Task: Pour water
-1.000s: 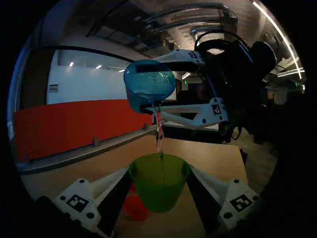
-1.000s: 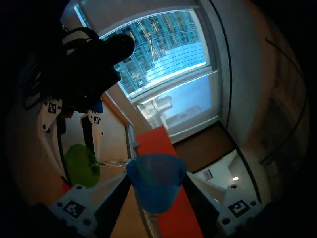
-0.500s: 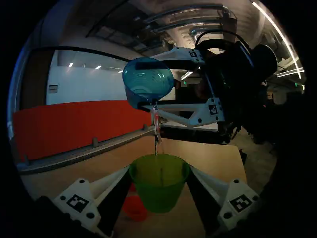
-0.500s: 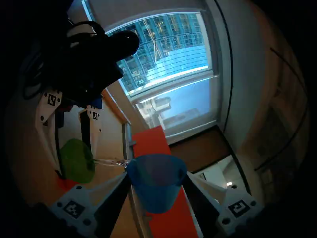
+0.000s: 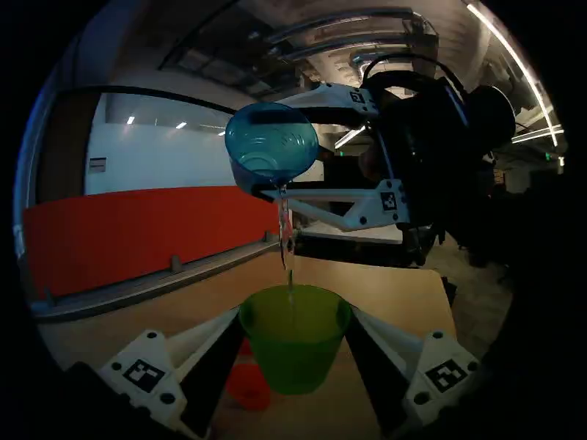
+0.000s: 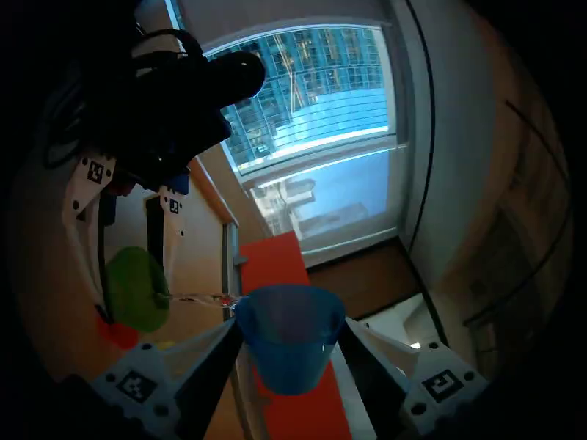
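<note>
My left gripper [image 5: 295, 348] is shut on a green cup [image 5: 295, 345], held upright just above the wooden table [image 5: 396, 286]. Above it my right gripper [image 5: 290, 150] holds a blue cup [image 5: 271, 147] tipped over on its side, mouth towards me. A thin stream of water [image 5: 285, 235] falls from its rim into the green cup. In the right gripper view, my right gripper [image 6: 290, 352] is shut on the blue cup [image 6: 288, 345], and water [image 6: 194, 298] runs across to the green cup [image 6: 134, 288] between the left gripper's fingers [image 6: 81, 198].
A small red cup [image 5: 248, 383] sits on the table beside the green cup, also seen as the red cup [image 6: 117, 334]. An orange wall panel [image 5: 139, 224] and a rail run along the table's far edge. A large window [image 6: 315, 154] shows buildings outside.
The blue cup has tipped further and risen slightly. The water stream has thinned. The green cup has stayed in place.
</note>
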Demonstrator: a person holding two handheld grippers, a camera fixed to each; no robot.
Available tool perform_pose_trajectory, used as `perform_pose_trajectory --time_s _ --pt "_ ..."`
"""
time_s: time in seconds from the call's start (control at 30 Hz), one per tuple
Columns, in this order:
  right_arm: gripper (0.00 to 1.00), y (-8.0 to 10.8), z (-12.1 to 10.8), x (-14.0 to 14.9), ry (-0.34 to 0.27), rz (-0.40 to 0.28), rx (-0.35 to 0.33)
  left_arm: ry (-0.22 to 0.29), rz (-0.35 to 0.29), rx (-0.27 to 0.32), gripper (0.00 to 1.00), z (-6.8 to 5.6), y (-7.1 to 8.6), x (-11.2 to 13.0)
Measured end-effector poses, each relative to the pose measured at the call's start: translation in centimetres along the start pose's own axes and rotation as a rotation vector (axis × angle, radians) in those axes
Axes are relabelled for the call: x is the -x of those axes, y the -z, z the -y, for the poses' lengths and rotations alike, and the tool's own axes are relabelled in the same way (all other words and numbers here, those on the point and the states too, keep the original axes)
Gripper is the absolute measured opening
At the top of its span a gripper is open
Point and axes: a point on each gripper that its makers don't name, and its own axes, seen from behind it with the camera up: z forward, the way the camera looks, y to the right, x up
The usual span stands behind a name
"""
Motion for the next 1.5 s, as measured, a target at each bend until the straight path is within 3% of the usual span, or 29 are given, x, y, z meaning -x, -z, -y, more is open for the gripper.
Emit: perform_pose_trajectory --time_s 1.5 --pt "0.89 -0.4 -1.7 -1.1 0.208 -0.01 0.037 -0.005 -0.003 -0.001 0.87 0.1 -0.4 0.0"
